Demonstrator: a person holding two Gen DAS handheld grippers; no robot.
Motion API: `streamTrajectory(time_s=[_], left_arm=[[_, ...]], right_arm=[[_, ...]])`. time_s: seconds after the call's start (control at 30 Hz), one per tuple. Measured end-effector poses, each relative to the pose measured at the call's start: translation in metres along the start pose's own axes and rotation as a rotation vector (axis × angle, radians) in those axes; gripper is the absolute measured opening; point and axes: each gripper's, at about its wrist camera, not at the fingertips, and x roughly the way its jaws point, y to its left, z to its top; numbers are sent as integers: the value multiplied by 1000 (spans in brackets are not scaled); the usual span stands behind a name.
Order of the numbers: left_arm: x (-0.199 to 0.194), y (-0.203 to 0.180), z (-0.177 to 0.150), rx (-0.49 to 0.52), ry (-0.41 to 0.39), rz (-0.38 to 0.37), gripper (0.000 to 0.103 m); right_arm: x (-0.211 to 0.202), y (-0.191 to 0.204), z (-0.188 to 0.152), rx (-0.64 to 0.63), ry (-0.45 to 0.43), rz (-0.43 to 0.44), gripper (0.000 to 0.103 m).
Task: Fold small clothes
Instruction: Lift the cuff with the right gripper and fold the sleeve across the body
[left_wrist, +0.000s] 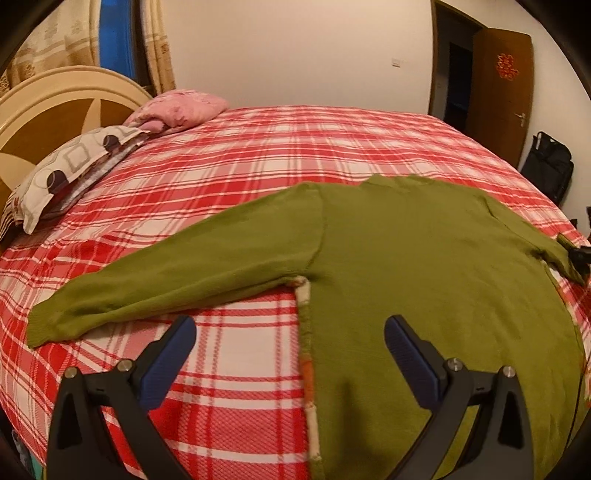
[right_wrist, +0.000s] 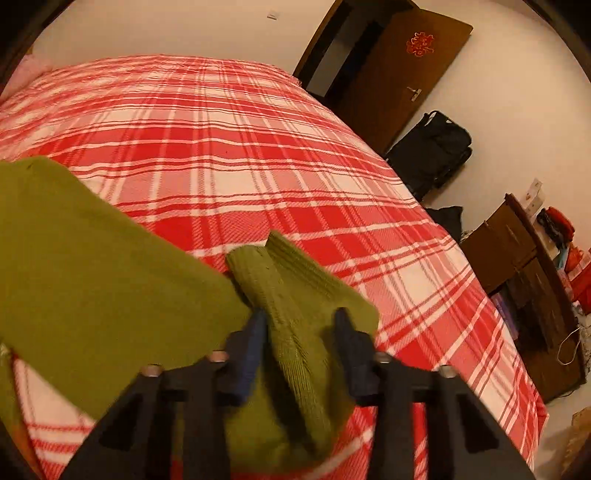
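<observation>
Two hand-held grippers: your left one (left_wrist: 290, 343) hangs spread wide over the green sweater (left_wrist: 424, 266), which lies flat on the plaid bed (left_wrist: 229, 155); your right one (right_wrist: 300, 325) has the cuff (right_wrist: 295, 291) between narrowed jaws, contact unclear. Beyond, pillows (left_wrist: 74, 166) by the headboard

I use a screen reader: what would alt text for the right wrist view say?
The right tool straddles the bunched cuff of a green sweater lying on a red plaid bedspread. A brown door and a black bag are behind.
</observation>
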Motion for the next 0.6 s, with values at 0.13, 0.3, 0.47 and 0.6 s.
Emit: streamTrajectory(time_s=[0.13,0.3,0.47,0.6], left_arm=[[-1,3,-1,-9,4,-19,103],[-3,11,-4,-34,-3,-35,103],[-2,19,-4,-65,-8,-44,103],[-4,26,-5,-92,-14,-36,103]], right_arm=[[-8,0,3,-2,-17,6,7],[-63,5,26,35,-122,102,6],[-148,50,60,-6,-290,223,6],[-219,111,74,-67,-426,352,6]])
